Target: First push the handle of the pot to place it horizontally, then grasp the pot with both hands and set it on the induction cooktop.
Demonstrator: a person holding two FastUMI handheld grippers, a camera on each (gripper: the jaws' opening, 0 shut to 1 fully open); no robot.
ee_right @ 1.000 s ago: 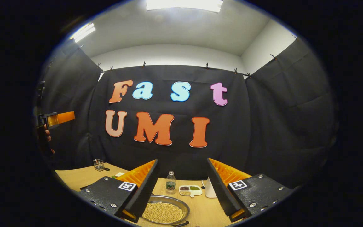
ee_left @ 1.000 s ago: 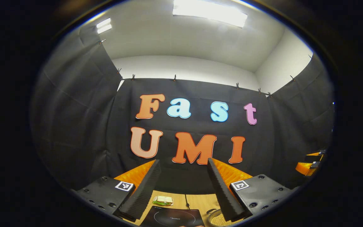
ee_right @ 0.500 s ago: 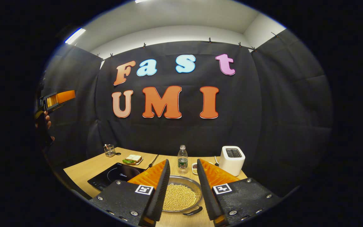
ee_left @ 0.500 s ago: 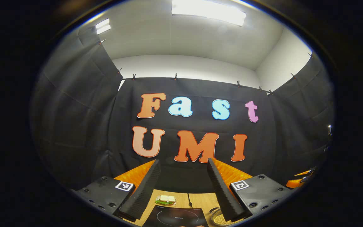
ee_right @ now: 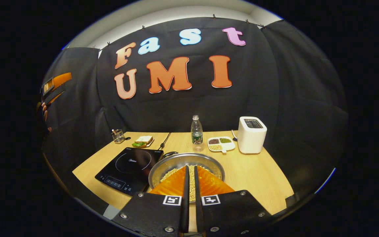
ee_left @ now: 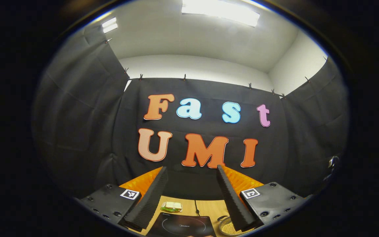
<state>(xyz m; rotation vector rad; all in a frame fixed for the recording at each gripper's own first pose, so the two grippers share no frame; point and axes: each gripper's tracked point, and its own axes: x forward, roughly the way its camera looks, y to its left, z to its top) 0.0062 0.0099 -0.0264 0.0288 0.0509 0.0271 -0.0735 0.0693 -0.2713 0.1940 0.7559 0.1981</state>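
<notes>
Right gripper view: vs 0.5 s ago the right tongs (ee_right: 190,171) have tipped down toward the bench (ee_right: 258,171) and narrowed to a thin slit, gripping nothing. They're over the pot (ee_right: 187,164), which sits centre of the bench, just beside the cooktop (ee_right: 130,168) at its 9 o'clock. Pot is a shallow metal pan w/ pale beans inside; a dark handle shows at its 10 o'clock rim. Bottle (ee_right: 196,130), divided dish (ee_right: 220,143) and toaster (ee_right: 251,134) at 12–2 o'clock of the pot; sandwich (ee_right: 142,141) and small glass (ee_right: 118,135) at 10. Left tongs (ee_left: 189,191) wide apart, unchanged, aimed at the cloth wall.
</notes>
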